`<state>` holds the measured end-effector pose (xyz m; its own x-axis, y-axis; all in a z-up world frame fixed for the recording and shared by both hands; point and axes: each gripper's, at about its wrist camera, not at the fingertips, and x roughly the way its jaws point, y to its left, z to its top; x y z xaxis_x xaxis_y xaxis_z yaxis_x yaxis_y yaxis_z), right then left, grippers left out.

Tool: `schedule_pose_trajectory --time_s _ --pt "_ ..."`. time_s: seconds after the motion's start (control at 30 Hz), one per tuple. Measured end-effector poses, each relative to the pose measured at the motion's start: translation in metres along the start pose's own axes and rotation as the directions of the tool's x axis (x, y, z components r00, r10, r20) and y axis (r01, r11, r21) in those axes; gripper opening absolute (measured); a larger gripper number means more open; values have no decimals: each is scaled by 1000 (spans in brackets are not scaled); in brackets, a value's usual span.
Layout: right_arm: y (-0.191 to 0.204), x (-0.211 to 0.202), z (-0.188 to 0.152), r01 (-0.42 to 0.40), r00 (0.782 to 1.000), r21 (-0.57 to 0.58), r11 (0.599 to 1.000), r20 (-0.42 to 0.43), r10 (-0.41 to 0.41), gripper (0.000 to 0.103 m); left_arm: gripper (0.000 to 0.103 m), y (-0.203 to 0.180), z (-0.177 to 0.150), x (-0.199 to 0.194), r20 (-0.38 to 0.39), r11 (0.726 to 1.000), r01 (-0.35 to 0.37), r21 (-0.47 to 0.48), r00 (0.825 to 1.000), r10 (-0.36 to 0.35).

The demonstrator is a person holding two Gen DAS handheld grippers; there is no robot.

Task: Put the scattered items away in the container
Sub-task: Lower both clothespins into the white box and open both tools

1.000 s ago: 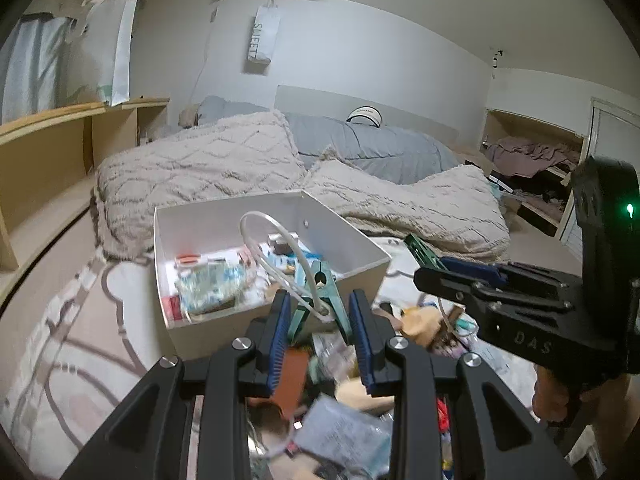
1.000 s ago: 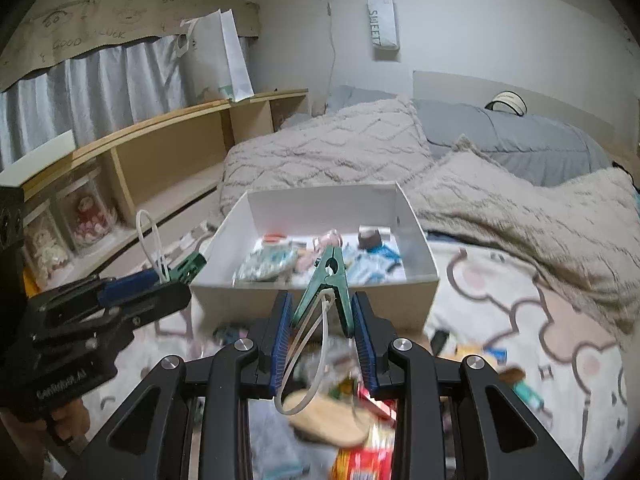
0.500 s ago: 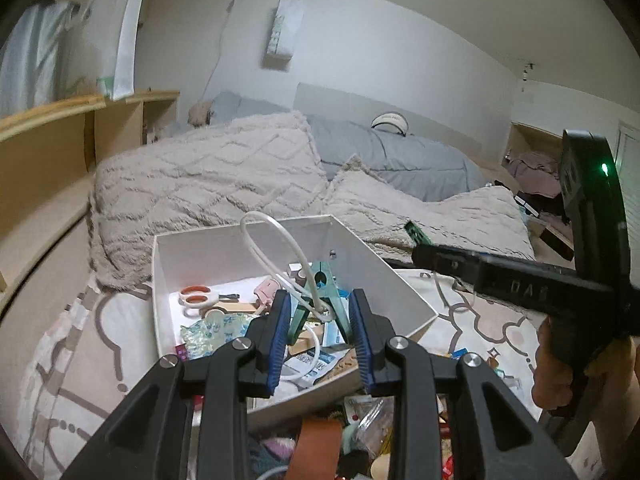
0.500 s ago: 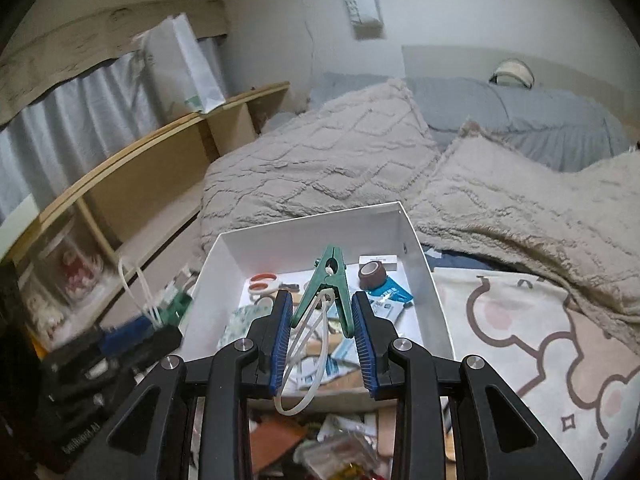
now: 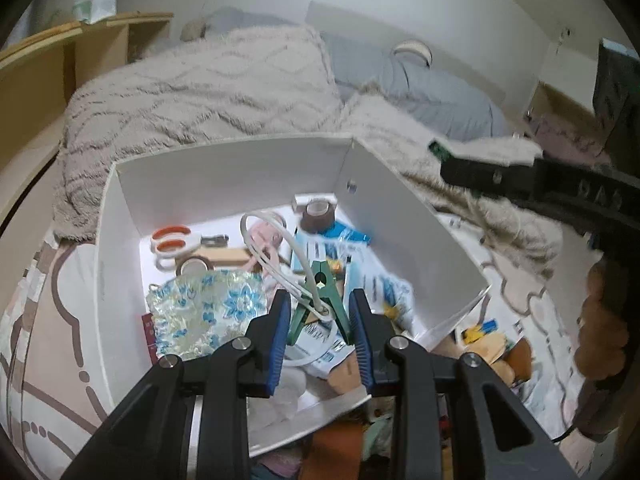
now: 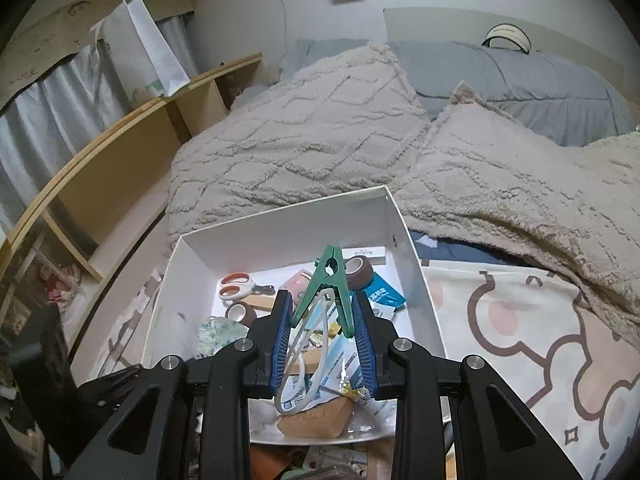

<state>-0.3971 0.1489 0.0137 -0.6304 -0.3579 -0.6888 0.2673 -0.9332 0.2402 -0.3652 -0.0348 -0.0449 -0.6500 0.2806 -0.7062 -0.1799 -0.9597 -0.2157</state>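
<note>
A white open box [image 5: 236, 168] [image 6: 288, 224] stands on the patterned bedding, holding scissors [image 5: 172, 240], tape rolls [image 5: 318, 214], packets and a floral pouch [image 5: 204, 312]. My left gripper [image 5: 318, 312] is shut on a green clothespin [image 5: 320, 284] with a white cord loop [image 5: 272, 248], held over the box interior. My right gripper [image 6: 323, 320] is shut on another green clothespin [image 6: 329, 276] with a white cord loop [image 6: 308, 364], also over the box. The right gripper's body [image 5: 560, 192] shows at the right of the left wrist view.
Loose small items [image 5: 484, 344] lie on the bedding by the box's near right corner. Fluffy beige blankets [image 6: 320, 140] and a grey duvet [image 6: 540, 80] lie behind the box. A wooden shelf unit [image 6: 100, 160] runs along the left.
Both grippers moved forward and tilted down over the box, each still holding its clothespin. The box now fills the middle of both views.
</note>
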Motion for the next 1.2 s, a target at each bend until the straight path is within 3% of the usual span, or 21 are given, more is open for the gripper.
schedule_pose_trajectory --time_s 0.03,0.07,0.1,0.17,0.43,0.7,0.73,0.83,1.2 --pt "0 3 1 0 1000 -3 1000 -5 0 31 31 1 -1 3 -6 1000 -17 4 1000 17" --pt "1 6 1 0 1000 -7 1000 -11 0 31 40 1 -2 6 -9 999 -34 8 999 34" --pt "2 10 2 -2 1000 -10 1000 -18 1 31 63 1 -3 8 -16 999 -49 16 999 50" --pt "3 17 3 4 1000 -16 1000 -29 -4 31 75 2 -6 7 -2 998 -52 19 999 52" --pt "5 47 7 0 997 -10 1000 -78 -1 31 75 7 -15 -7 19 996 -72 52 997 71" --pt "16 78 8 -67 987 -10 998 -146 65 31 75 16 -28 -22 40 997 -66 38 997 65" --pt "18 81 8 -65 986 -12 998 -154 62 33 75 16 -30 -23 44 997 -64 36 997 62" --pt "16 84 6 -43 987 5 999 -156 43 73 75 17 -33 -28 50 998 -56 34 997 54" --pt "12 47 -2 -47 994 -24 999 -100 44 74 84 16 -38 -42 59 997 -70 32 996 68"
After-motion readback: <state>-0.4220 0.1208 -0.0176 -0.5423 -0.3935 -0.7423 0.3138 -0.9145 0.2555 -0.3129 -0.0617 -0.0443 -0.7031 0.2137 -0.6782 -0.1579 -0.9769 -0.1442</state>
